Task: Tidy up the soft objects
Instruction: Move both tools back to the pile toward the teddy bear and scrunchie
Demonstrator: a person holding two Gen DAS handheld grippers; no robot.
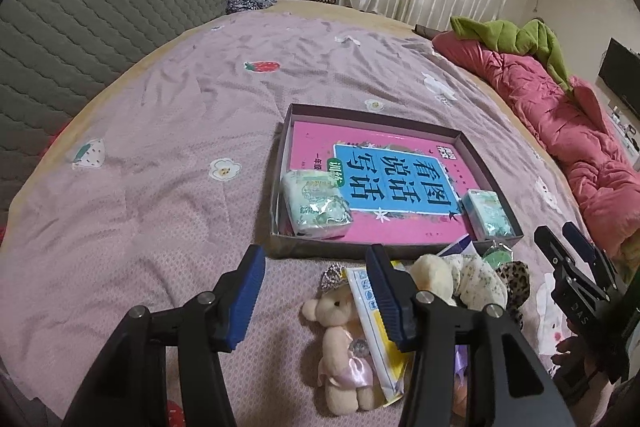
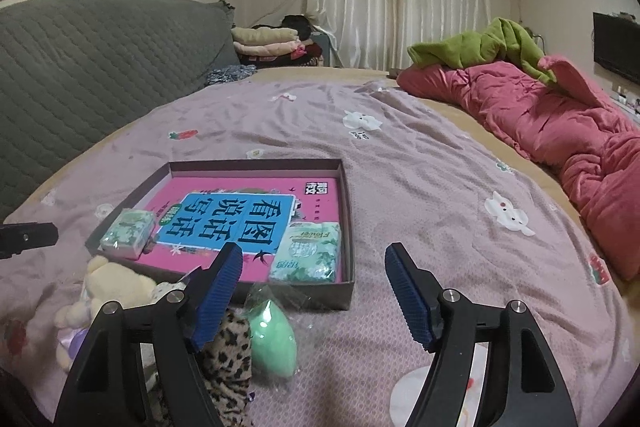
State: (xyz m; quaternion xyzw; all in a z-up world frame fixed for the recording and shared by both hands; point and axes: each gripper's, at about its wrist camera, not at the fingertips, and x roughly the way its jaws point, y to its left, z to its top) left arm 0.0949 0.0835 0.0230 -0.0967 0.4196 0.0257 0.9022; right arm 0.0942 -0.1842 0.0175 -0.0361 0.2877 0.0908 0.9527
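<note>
Left hand-held gripper (image 1: 316,291): released, empty | teddy bear (image 1: 344,343) on bed (image 1: 160,131), just below-right of fingertips, long axis toward camera | right hand-held gripper (image 2: 314,291): released; nearer green sponge (image 2: 272,339) | box (image 1: 280,187) beyond.

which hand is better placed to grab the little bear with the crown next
Left, probably. The left gripper is open with the bear just beyond its fingers. The right gripper is open too, but over the green sponge.
</note>
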